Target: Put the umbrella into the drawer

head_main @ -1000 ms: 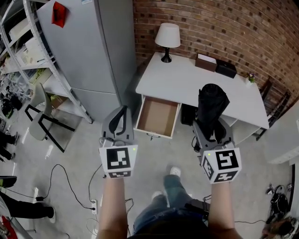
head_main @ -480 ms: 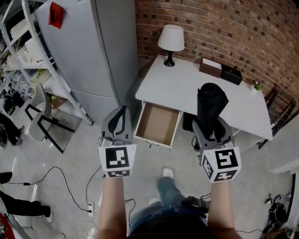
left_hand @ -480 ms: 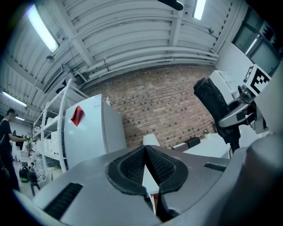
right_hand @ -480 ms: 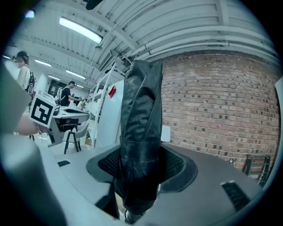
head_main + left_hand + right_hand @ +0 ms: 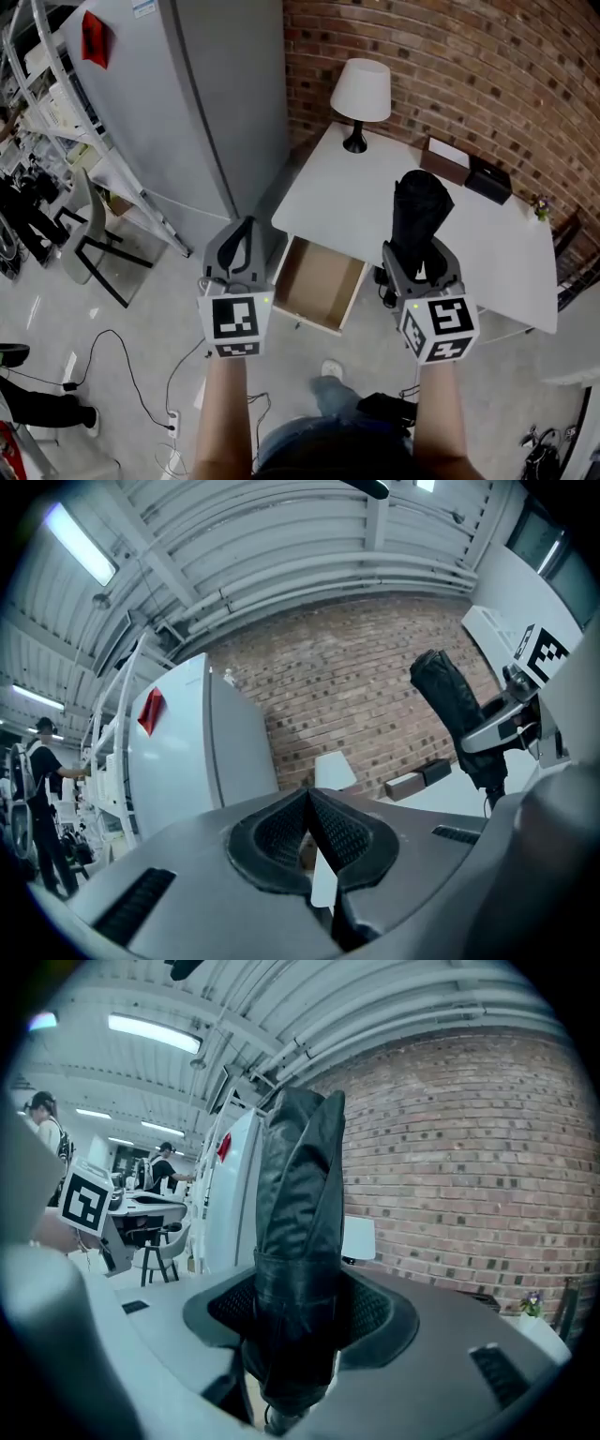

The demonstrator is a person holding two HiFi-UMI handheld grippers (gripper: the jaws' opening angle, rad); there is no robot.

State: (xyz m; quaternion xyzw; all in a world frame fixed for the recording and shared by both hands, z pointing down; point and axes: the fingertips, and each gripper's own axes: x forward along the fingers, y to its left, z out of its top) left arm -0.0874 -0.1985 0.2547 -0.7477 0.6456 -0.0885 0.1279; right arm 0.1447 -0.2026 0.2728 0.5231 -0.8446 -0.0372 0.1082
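Right tongs (image 5: pixel 420 253) pinching umbrella (image 5: pixel 419 206), long axis roughly upright | left tongs (image 5: pixel 309 825) pressed together

Both forearms (image 5: pixel 225 412) out fwd, parallel. Grey L gripper (image 5: pixel 246 228): jaws together, empty. Grey R gripper (image 5: pixel 418 249): jaws clamped on upright black folded umbrella (image 5: pixel 419 202).

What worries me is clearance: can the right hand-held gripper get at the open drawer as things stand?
Probably yes: the drawer is pulled out, nothing over it, and the right hand-held gripper, shut on the umbrella, hangs clear to its right.
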